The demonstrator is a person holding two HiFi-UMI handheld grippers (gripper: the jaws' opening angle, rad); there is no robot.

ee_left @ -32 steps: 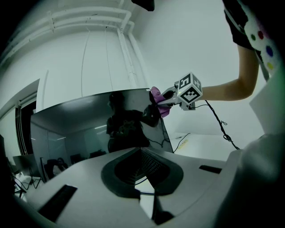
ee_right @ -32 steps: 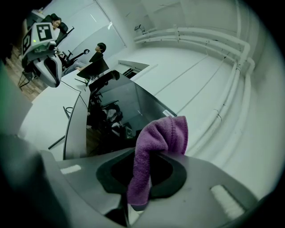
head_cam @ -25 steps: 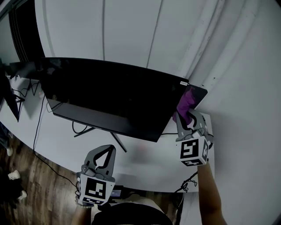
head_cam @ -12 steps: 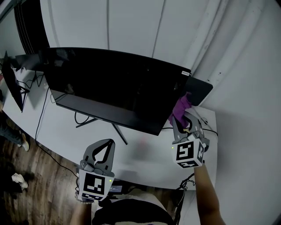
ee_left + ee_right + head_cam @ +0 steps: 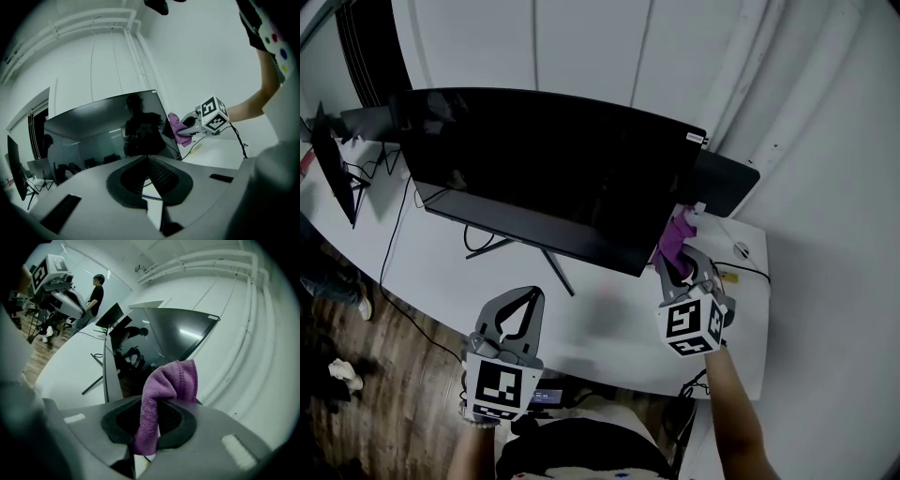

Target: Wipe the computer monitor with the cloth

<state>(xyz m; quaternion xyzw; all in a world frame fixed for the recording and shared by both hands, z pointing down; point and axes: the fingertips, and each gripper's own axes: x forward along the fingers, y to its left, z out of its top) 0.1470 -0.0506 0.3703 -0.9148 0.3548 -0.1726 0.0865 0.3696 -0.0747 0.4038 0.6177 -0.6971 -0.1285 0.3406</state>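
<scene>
One purple cloth (image 5: 681,232), two grippers (image 5: 532,294) (image 5: 679,263)

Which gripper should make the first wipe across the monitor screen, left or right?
Right. The right gripper is shut on the purple cloth and sits by the monitor's lower right corner. The left gripper is shut on nothing, nearer the person.

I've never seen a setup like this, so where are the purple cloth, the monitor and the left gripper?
purple cloth (image 5: 171,379): right gripper view, on the fold above the jaws.
monitor (image 5: 553,178): head view, middle of the dark screen.
left gripper (image 5: 530,298): head view, at its closed jaw tips.
</scene>
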